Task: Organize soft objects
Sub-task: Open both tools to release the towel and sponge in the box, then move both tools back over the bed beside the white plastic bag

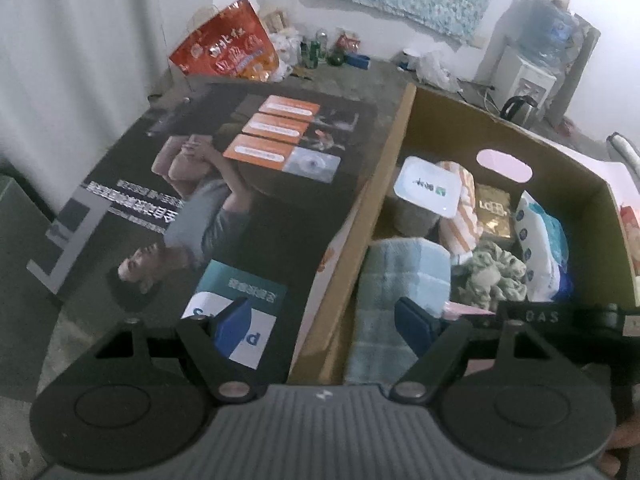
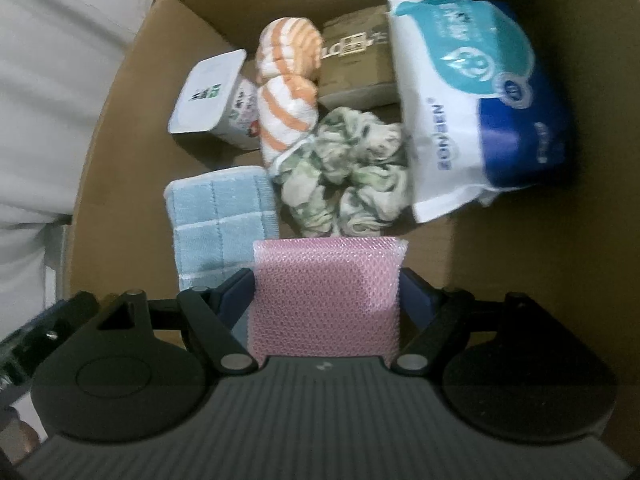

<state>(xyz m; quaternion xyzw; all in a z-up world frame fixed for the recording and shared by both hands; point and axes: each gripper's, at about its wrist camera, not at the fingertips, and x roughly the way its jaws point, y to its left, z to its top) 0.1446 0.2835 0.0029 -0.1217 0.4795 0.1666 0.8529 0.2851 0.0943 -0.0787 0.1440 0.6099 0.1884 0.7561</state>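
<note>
An open cardboard box [image 2: 120, 128] holds soft items: a blue checked cloth [image 2: 224, 216], an orange-striped rolled towel [image 2: 288, 92], a green floral scrunchie [image 2: 352, 168] and a white-and-blue tissue pack [image 2: 480, 100]. My right gripper [image 2: 326, 284] hangs inside the box, shut on a pink mesh sponge [image 2: 324, 300] just above the box floor. My left gripper [image 1: 322, 312] is open with nothing in it and straddles the box's left wall [image 1: 360, 208]. Its right finger is over the blue cloth [image 1: 404, 280]. The scrunchie [image 1: 496, 276] lies beyond.
A white lidded tub [image 2: 208, 92] and a brown carton [image 2: 356, 64] sit at the back of the box. Left of the box lies a large dark printed carton [image 1: 240, 200]. A red bag [image 1: 228, 48], bottles [image 1: 316, 52] and a kettle [image 1: 520, 108] stand by the far wall.
</note>
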